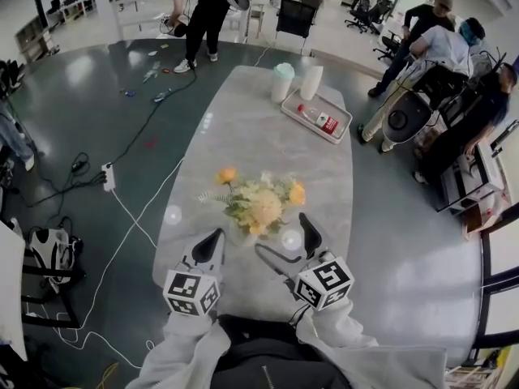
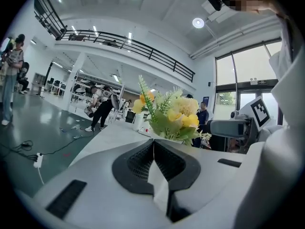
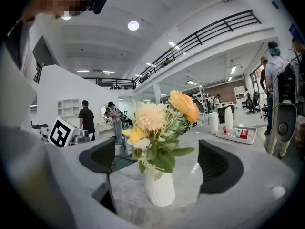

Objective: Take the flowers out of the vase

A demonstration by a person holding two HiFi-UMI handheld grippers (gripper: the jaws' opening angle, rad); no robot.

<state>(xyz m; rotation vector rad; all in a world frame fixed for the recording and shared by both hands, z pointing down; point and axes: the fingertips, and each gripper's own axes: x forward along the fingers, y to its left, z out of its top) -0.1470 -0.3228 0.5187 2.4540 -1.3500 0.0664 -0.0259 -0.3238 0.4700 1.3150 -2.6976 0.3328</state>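
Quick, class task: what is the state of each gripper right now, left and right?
Left gripper: closed, holding nothing.
Right gripper: open wide, empty; the vase stands in front of it, untouched.

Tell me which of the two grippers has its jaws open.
The right gripper: its jaws stand wide apart, framing the vase without touching it. The left gripper has its jaws pressed together.

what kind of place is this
Most likely a large open-plan office or lab hall: office chairs, a power strip with cables trailing across the floor, and a mezzanine railing overhead.
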